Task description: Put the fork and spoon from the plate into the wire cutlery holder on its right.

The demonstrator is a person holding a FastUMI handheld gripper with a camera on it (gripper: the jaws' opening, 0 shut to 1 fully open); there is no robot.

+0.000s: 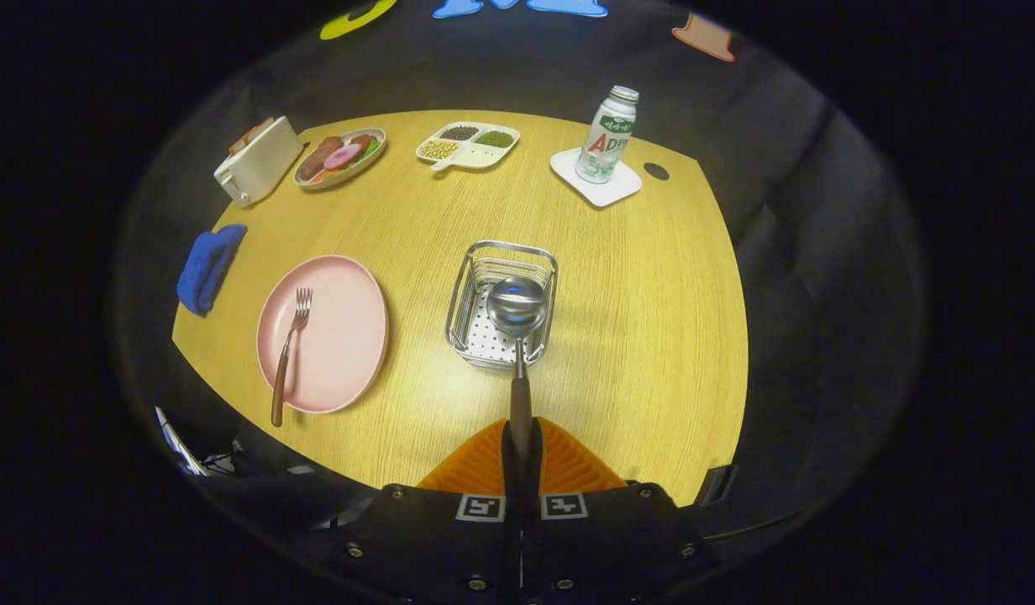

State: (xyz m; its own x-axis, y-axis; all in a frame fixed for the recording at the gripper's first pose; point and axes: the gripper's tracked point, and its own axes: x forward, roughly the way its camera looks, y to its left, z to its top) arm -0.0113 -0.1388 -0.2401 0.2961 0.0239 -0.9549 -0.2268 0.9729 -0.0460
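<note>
Squeezing the spoon (pixel 517 313) tight in the gripper (pixel 521 449), bowl hanging over the wire cutlery holder (pixel 466 290), probably not yet inside. Leaving the fork (pixel 289 353) waiting on the plate (pixel 345 336).

My handheld two-finger gripper (pixel 522 445) points forward and downward, held level. Its fingers (pixel 568 458) are pressed together on the brown handle of the silver metal spoon (pixel 518 336), which sticks straight out ahead of them
</note>
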